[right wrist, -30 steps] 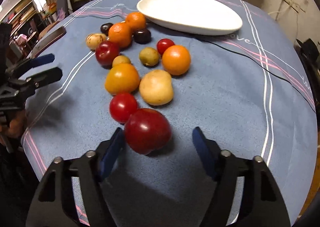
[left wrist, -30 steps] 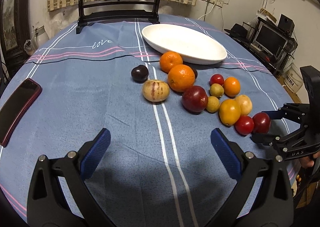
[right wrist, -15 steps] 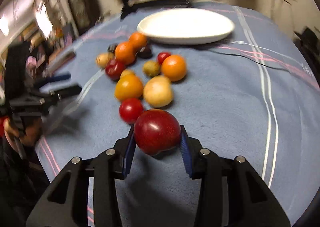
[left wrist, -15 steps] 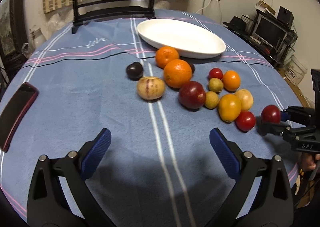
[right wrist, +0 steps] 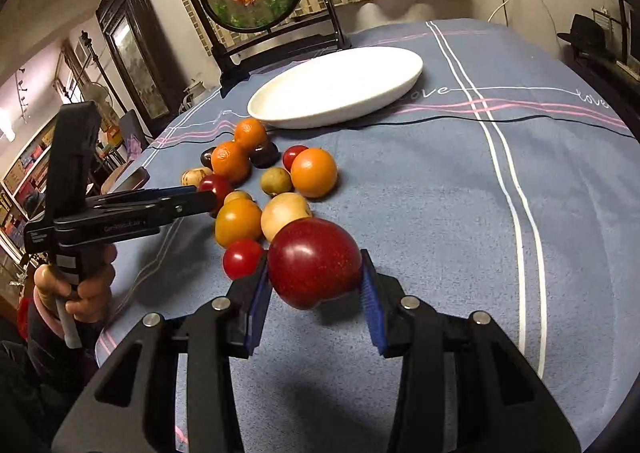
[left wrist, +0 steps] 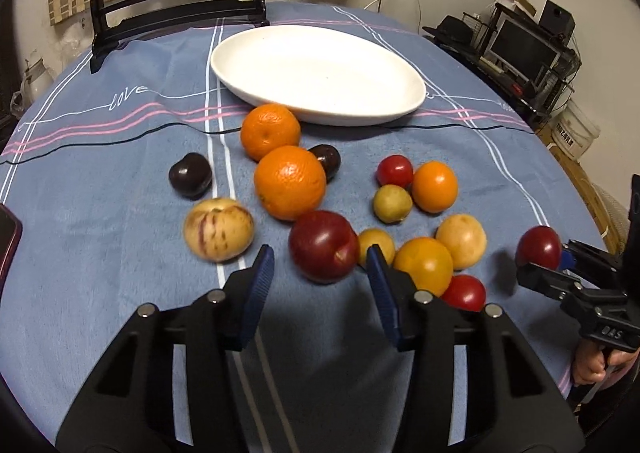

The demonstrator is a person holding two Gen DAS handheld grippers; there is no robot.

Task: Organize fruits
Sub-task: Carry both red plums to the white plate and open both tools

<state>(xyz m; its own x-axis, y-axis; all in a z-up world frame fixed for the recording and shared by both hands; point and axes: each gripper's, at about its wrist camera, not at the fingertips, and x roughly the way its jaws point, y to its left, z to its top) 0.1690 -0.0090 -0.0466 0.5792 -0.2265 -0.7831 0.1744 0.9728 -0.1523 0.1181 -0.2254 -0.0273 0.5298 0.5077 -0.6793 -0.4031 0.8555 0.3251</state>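
Our right tongs (right wrist: 316, 289) have closed on a red plum (right wrist: 315, 262) and lifted it off the tabletop (right wrist: 440, 213). Our left tongs (left wrist: 320, 273) have narrowed around another plum (left wrist: 323, 246), not yet gripping. The white plate (left wrist: 400, 101) waits at twelve o'clock, still empty.

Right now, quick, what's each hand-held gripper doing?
Left hand-held gripper: open, holding nothing, fingers either side of a dark red plum.
Right hand-held gripper: closed on a red plum.

Blue-clothed table (left wrist: 100, 253) bears fruits (left wrist: 290, 183), white plate (left wrist: 320, 73).
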